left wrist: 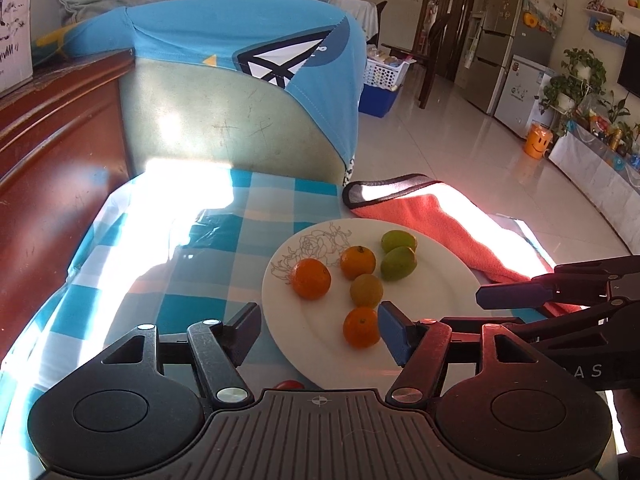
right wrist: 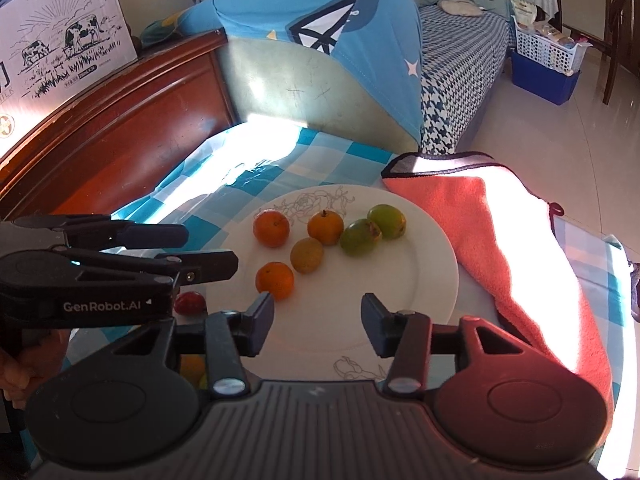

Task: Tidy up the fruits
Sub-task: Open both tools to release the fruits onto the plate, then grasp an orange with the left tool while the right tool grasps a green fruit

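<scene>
Plate: round white ceramic plate with a line-drawn flower, lying on the blue-and-white checked cloth of the desk; rigid, breakable.
Orange fruits: three small round orange citrus fruits on the plate, apart from one another; probably light, firm-skinned, apt to roll. Hold across the widest part, gently.
Green fruits: two oval green fruits touching each other at the far right of the group; skin looks smooth, possibly slippery.
Green fruit axis: long axes slightly tilted, running roughly left to right in the left wrist view; grip across the short width.
Yellow-brown fruit: one small dull yellow-brown round fruit, mid-plate between the oranges.
Red fruit: small red round fruit off the plate, just beside its near-left rim; likely soft.
Left claw: spread, empty, the nearest orange fruit between its fingers.
Right claw: spread, empty, over the plate's near rim.
Towel: orange-pink terry towel, right of the plate.
</scene>
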`<action>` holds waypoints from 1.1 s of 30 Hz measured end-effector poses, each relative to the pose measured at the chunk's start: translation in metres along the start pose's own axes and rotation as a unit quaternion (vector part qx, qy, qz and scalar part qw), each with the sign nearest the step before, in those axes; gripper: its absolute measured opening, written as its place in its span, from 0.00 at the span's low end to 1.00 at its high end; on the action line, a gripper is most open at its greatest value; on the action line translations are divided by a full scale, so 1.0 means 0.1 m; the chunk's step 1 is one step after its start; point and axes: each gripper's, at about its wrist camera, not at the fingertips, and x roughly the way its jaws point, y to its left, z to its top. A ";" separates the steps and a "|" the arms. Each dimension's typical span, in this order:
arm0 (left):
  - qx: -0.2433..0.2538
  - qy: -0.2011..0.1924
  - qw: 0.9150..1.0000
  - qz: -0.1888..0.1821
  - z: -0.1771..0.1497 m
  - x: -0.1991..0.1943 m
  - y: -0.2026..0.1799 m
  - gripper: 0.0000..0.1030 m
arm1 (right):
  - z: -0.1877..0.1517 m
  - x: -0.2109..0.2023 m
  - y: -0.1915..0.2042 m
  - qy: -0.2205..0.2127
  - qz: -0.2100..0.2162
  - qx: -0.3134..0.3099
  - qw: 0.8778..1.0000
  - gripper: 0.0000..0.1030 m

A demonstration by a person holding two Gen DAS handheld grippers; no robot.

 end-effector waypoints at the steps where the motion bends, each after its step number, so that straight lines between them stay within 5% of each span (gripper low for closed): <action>1: 0.001 0.002 1.000 0.005 0.00 -0.01 0.01 0.67 | 0.00 -0.01 0.00 -0.003 -0.002 0.001 1.000 0.55; 7: -0.011 0.021 1.000 0.009 -0.12 -0.11 0.17 0.69 | -0.03 -0.09 -0.01 -0.016 0.009 0.009 1.000 0.72; 14: 0.007 0.026 1.000 0.010 -0.29 -0.31 0.25 0.69 | -0.12 -0.17 0.06 -0.011 0.019 -0.014 1.000 0.79; 33: 0.059 0.053 0.996 -0.051 -0.79 -0.67 0.18 0.77 | -0.37 -0.25 0.31 0.025 0.076 -0.102 0.992 0.73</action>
